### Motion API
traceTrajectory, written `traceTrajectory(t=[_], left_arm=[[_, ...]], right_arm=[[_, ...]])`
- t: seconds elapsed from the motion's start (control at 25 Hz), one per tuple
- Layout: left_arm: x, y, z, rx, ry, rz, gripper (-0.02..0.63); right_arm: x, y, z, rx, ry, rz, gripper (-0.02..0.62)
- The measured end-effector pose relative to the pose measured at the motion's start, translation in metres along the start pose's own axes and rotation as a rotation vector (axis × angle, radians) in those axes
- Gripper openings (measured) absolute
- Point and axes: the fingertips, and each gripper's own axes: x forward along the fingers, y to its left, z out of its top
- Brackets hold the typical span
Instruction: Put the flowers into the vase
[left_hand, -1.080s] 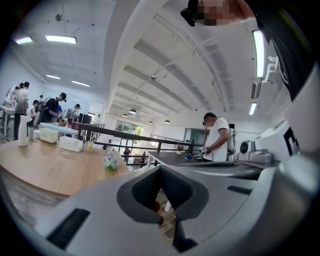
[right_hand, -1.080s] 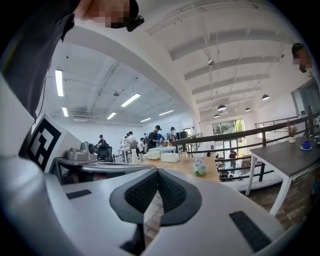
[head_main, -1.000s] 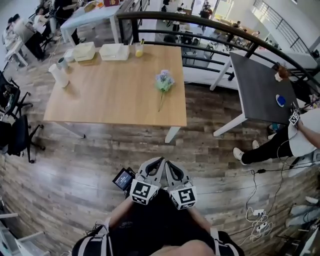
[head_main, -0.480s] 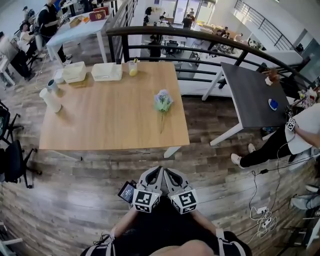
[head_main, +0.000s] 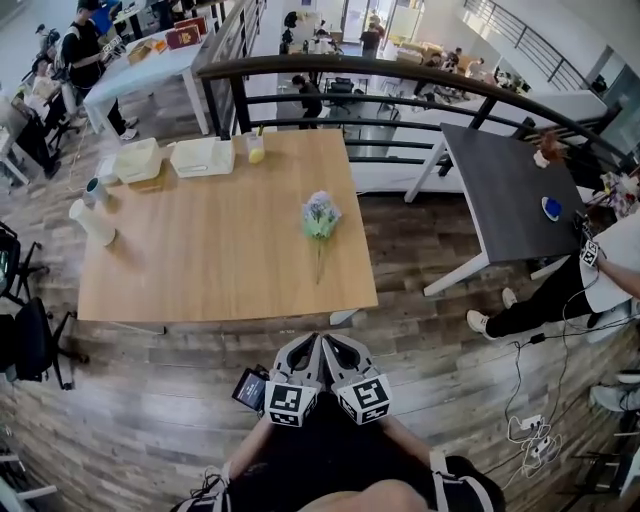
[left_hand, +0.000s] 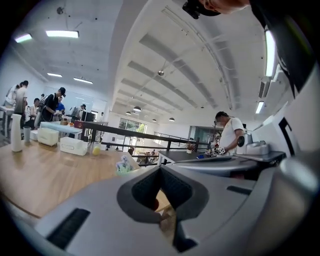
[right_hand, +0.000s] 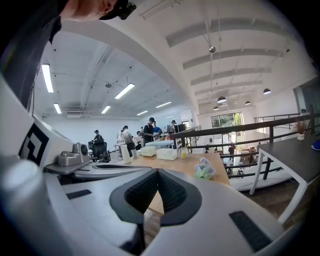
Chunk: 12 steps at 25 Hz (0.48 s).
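Table (head_main: 200, 270) has come nearer; flowers (head_main: 320, 217) lie on it untouched. Left hand-held gripper (head_main: 302, 353) and right hand-held gripper (head_main: 343, 353) closed, empty. Vase (head_main: 91, 222), perhaps, at table's left edge.

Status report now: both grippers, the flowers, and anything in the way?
Left gripper shut, empty; right gripper shut, empty. Flowers lying on wooden table, untouched. Nothing stands between grippers and flowers.

Your flowers (head_main: 320, 217) lie right of centre on the surface (head_main: 220, 270), with the vase (head_main: 92, 222) well apart near its left edge. Two boxes (head_main: 203, 156) sit along the far edge, a cup (head_main: 255, 149) just right of them.
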Motion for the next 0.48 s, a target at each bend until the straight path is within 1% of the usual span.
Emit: traceTrajectory(t=[0.16, 0.28, 0.36, 0.48], left_arm=[[0.031, 0.009, 0.017, 0.012, -0.002, 0.052, 0.029], [0.06, 0.007, 0.031, 0.026, 0.002, 0.077, 0.029], [0.079, 0.0, 0.038, 0.031, 0.005, 0.075, 0.029], [0.104, -0.016, 0.04, 0.035, 0.015, 0.045, 0.029]], right_arm=[[0.018, -0.026, 0.02, -0.014, -0.03, 0.039, 0.017], [0.024, -0.052, 0.033, -0.011, -0.047, 0.056, 0.017], [0.023, -0.072, 0.041, 0.005, -0.063, 0.049, 0.017], [0.017, -0.104, 0.047, 0.039, -0.103, 0.01, 0.017]])
